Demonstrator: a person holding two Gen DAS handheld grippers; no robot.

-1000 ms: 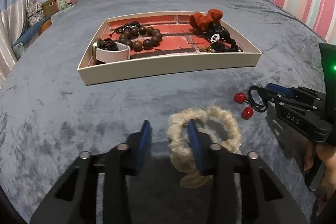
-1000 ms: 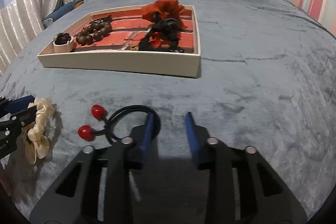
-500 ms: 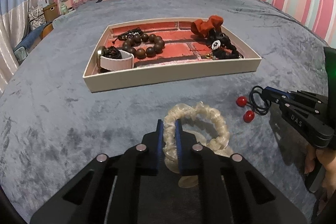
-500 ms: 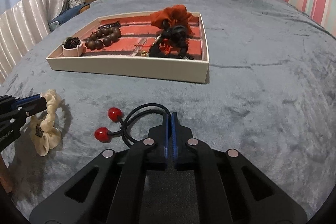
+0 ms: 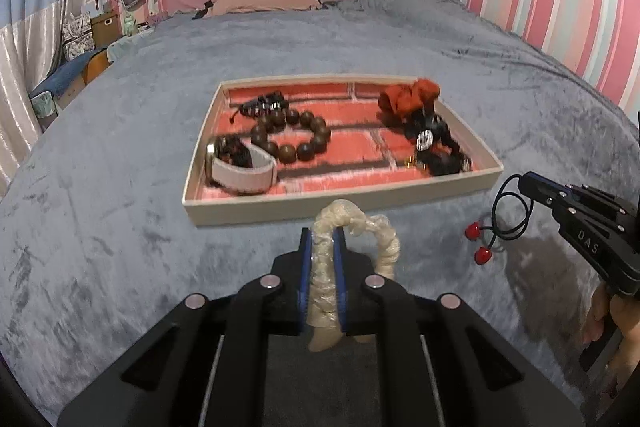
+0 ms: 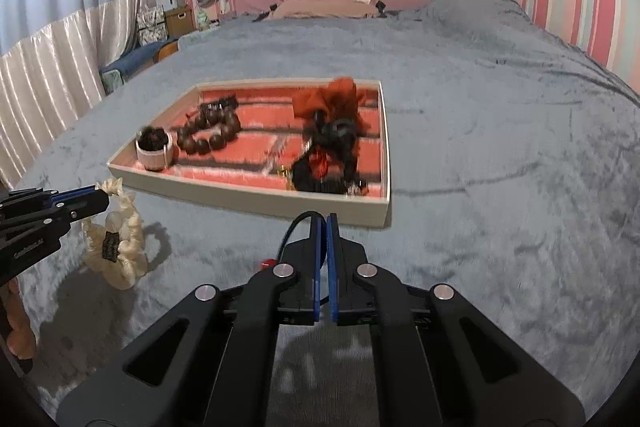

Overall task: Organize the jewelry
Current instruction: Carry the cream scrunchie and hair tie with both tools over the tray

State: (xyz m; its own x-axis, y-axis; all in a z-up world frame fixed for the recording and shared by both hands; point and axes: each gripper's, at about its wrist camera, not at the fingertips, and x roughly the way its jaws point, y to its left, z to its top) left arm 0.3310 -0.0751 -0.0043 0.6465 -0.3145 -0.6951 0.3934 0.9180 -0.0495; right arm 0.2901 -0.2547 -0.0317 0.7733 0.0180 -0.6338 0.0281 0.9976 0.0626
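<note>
My left gripper [image 5: 323, 241] is shut on a cream scrunchie [image 5: 384, 243], which hangs from it above the grey bedspread. From the right wrist view, the same scrunchie [image 6: 120, 247] dangles from the left gripper [image 6: 102, 195] at the left. My right gripper [image 6: 323, 223] is shut on a black hair tie with red beads [image 6: 294, 227]; in the left wrist view that hair tie [image 5: 508, 211] hangs from the right gripper [image 5: 522, 181], beads lowest. The cream tray [image 5: 340, 203] with a red brick-pattern floor lies just beyond both grippers.
The tray holds a brown bead bracelet [image 5: 296, 135], a white-strapped watch [image 5: 240, 171], a black bracelet [image 5: 262, 103], an orange scrunchie [image 5: 408, 97] and dark hair ties [image 5: 434, 147]. A person's hand [image 5: 616, 319] grips the right tool. Pillows and striped walls lie beyond.
Both grippers closed, the left on the cream scrunchie and the right on the black hair tie, then lifted them off the bedspread toward the tray.
</note>
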